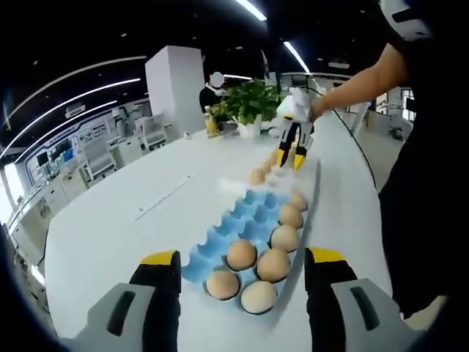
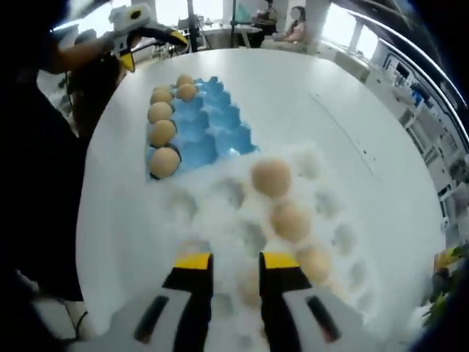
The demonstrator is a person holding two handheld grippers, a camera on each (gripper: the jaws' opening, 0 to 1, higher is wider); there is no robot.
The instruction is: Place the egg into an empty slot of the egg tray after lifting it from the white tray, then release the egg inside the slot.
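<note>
We see a broad white oval bench (image 1: 146, 198), bare and open on the side away from the person. A white moulded egg tray (image 2: 220, 213) butts against a blue moulded egg tray (image 1: 242, 227) near the bench edge. Brown eggs (image 1: 272, 264) fill the blue tray's edge-side row; three more (image 2: 272, 177) sit in the white tray. Our left gripper (image 1: 242, 275) hovers with fingers (image 1: 163, 268) spread wide, empty. Our right gripper (image 2: 226, 265) hangs over the white tray, fingers narrowly parted, grasping nothing.
</note>
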